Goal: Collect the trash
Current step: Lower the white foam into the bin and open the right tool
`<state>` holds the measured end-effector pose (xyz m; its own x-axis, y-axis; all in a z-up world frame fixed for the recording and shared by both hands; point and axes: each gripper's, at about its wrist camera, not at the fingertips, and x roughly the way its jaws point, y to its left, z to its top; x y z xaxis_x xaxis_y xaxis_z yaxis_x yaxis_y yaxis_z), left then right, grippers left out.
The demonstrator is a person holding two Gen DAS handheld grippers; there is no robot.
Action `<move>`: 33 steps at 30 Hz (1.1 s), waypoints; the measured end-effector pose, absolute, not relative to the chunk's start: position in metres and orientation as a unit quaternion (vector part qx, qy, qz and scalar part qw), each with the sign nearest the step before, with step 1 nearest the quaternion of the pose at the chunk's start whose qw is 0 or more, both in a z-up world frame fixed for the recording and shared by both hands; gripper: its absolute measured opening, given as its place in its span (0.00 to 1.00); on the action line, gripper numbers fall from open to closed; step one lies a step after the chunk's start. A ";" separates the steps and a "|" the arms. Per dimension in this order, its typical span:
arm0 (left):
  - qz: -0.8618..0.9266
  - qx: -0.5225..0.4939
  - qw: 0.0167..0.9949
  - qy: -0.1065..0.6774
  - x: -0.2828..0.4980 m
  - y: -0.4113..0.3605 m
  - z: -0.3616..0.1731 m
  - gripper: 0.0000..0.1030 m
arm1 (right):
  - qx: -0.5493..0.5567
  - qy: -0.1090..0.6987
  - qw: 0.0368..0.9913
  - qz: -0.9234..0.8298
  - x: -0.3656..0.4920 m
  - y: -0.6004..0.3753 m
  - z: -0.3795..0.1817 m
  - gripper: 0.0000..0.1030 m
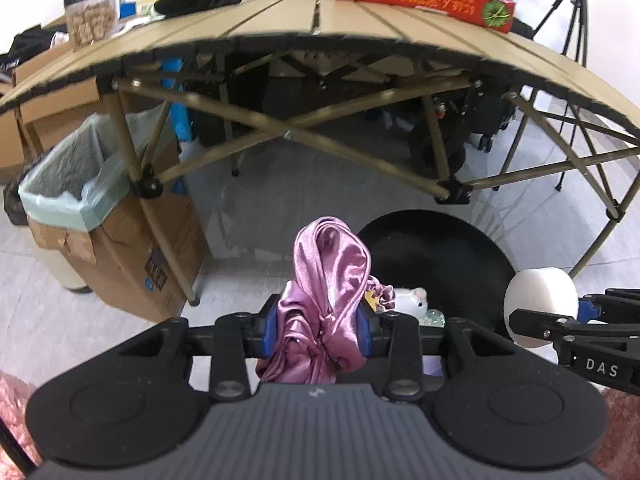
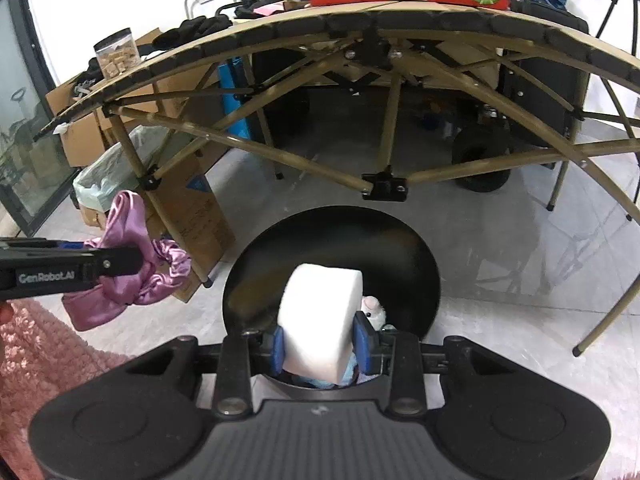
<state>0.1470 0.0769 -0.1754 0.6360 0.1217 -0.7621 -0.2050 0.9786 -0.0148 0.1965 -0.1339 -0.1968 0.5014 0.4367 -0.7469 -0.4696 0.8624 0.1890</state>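
Only the right wrist shows white foam (image 2: 320,320) over the black bin (image 2: 400,248).

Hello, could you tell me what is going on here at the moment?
A person is collecting trash with two hand-held grippers. The left hand-held gripper is shut on a bundle of pink satin cloth; the right hand-held gripper clamps a white foam block. Both are above a round black bin on the floor by a folding table.
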 end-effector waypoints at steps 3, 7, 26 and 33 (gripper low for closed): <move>0.095 -0.054 0.898 0.425 0.150 0.079 -0.181 0.36 | -0.032 0.419 0.868 0.265 0.199 -0.127 -0.201 0.31; 0.088 -0.050 0.894 0.437 0.154 0.075 -0.188 0.36 | -0.039 0.422 0.865 0.268 0.207 -0.119 -0.204 0.31; 0.108 -0.033 0.890 0.443 0.157 0.080 -0.195 0.36 | -0.058 0.426 0.871 0.238 0.238 -0.081 -0.221 0.31; 0.110 -0.035 0.889 0.444 0.157 0.080 -0.195 0.36 | -0.056 0.435 0.869 0.228 0.243 -0.078 -0.225 0.37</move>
<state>0.1571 0.0799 -0.1954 0.5824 0.1642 -0.7962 -0.2268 0.9733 0.0348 0.2430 -0.0785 -0.2249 0.5168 0.3485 -0.7820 -0.4455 0.8894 0.1019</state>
